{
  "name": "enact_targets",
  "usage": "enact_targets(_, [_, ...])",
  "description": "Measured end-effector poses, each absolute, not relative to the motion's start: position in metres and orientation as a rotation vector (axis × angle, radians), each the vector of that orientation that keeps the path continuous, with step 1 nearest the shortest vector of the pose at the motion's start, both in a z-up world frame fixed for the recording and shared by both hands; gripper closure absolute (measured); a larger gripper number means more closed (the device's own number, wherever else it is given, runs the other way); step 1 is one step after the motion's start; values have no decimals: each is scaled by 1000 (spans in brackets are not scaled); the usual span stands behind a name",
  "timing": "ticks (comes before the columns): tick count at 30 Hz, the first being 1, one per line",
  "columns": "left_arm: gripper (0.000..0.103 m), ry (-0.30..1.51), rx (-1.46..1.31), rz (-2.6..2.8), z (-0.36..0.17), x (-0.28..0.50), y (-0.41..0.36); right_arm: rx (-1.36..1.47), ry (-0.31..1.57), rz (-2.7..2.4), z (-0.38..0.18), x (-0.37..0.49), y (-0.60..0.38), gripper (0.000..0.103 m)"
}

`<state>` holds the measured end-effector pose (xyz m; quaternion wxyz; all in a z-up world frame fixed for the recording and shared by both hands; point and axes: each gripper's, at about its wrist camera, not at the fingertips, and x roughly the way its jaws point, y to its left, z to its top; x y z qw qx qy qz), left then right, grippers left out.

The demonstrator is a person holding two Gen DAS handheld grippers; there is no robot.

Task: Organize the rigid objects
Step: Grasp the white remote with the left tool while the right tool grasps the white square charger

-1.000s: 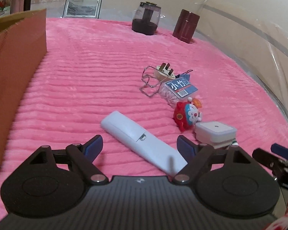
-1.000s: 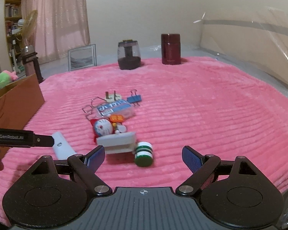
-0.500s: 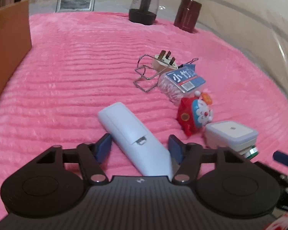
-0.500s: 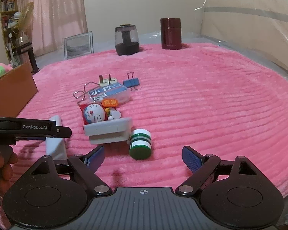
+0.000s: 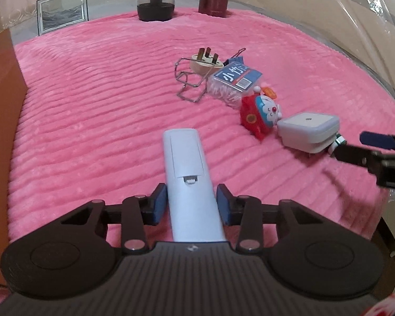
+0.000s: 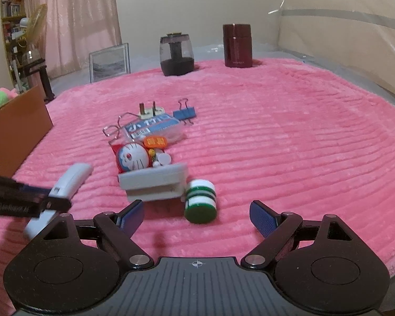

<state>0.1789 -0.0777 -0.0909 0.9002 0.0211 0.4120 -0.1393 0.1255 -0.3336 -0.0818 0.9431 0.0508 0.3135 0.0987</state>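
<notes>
The remote (image 5: pixel 189 181) lies face down on the pink blanket (image 5: pixel 92 121), long axis in line w/ the left gripper (image 5: pixel 191 205); its fingers (image 5: pixel 159 202) have just been closing and now sit narrow against both sides of the remote's near half. Grip is best kept square and mid-body, lift made straight up, likely toward the cardboard box (image 5: pixel 2 105) at left. The right gripper (image 6: pixel 196 214) is held wide, nothing between, just short of the green-striped roll (image 6: pixel 200 200). Vs a sec ago: the remote lay diagonal between wide-spread fingers; it's now centred and pinched.
</notes>
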Motion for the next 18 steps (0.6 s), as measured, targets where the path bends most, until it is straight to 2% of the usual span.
enact_targets(4, [59,837,35,-257,-91,177,-76,114,619,236,-75,130,-321,18])
enact_targets(11, [58,804,43,-248,-89,182,-76,65,621,227,-77,146,-294,19])
enact_targets(15, [58,788,73,-252,-89,184,-79,16,629,211,-83,153,-284,32])
enact_targets(18, [58,790,79,-253,-91,188,-81,-10,633,198,-85,157,-279,33])
